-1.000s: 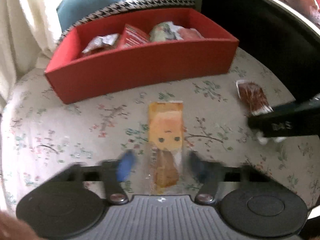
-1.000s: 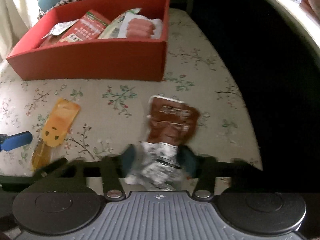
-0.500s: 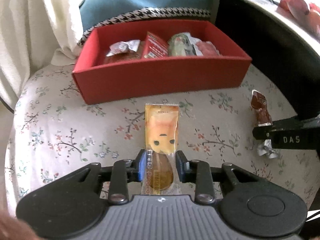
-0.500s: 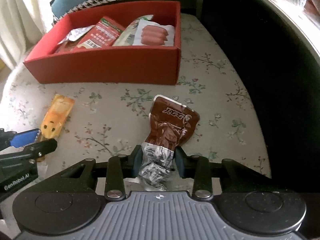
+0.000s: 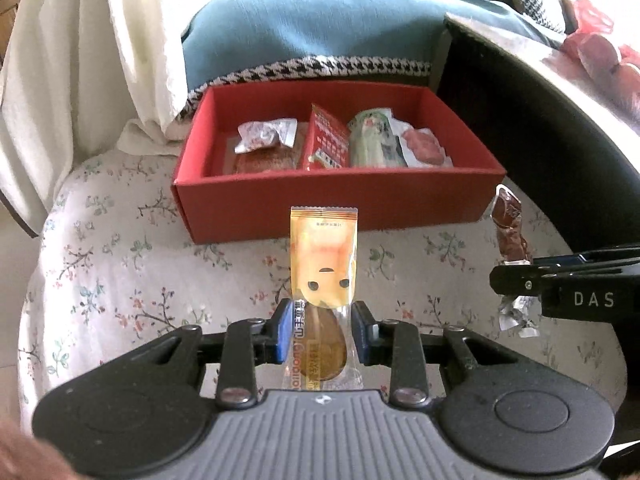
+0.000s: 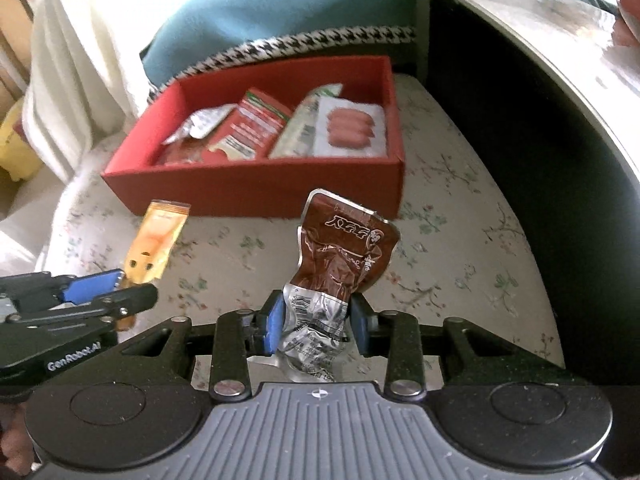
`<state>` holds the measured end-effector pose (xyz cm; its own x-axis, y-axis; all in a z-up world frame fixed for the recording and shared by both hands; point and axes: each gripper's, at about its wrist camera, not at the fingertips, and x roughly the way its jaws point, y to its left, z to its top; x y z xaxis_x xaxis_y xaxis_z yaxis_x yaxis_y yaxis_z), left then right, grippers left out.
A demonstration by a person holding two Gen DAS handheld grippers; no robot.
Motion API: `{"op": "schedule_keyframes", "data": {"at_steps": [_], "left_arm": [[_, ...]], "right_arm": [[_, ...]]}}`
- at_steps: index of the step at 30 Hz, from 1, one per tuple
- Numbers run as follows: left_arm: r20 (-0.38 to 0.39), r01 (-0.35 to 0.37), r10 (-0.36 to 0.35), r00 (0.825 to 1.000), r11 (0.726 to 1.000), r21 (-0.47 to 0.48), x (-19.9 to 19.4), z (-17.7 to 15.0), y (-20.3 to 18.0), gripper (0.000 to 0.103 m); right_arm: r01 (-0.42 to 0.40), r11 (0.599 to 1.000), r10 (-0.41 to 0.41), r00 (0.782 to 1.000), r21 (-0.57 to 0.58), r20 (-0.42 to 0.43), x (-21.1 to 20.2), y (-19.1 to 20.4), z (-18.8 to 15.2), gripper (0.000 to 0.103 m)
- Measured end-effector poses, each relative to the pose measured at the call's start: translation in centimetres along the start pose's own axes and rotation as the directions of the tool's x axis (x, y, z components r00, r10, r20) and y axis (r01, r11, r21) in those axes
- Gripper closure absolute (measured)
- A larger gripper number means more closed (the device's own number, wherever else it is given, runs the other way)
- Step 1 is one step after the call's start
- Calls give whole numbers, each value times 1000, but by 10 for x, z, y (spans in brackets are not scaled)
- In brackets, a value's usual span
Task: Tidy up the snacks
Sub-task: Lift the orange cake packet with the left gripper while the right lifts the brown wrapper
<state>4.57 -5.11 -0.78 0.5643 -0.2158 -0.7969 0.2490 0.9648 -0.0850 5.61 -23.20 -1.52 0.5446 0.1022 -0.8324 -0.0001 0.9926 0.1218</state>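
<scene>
With each hand-held gripper clamped on a snack, the red box (image 5: 336,204) lies straight ahead. The left hand-held gripper (image 5: 322,332) pinches the orange packet (image 5: 323,256), the right hand-held gripper (image 6: 316,320) the brown pouch (image 6: 344,252), both long axes pointing boxward.

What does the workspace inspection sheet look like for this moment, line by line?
Surface: floral cloth, soft-looking, mostly bare near the grippers.
Job's things: red box at the back, open-topped, holding several wrapped snacks; orange snack packet and brown snack pouch both outside it, in the grippers.
Clutter: nothing seen on the cloth.
Grippers: left gripper shut on the packet's lower end; right gripper shut on the pouch's crumpled silver end.
Cables: nothing seen.
Surroundings: teal cushion with checked trim behind the box, white fabric to the left, dark panel under a pale tabletop to the right.
</scene>
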Motion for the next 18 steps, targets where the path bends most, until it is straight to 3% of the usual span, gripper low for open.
{"op": "schedule_keyframes", "data": {"at_steps": [18], "left_arm": [[100,-61,60,993,998,7,-5,34,10,78]], "right_arm": [[-28,1000,28,991,-1,128,-9,13,29,60]]}}
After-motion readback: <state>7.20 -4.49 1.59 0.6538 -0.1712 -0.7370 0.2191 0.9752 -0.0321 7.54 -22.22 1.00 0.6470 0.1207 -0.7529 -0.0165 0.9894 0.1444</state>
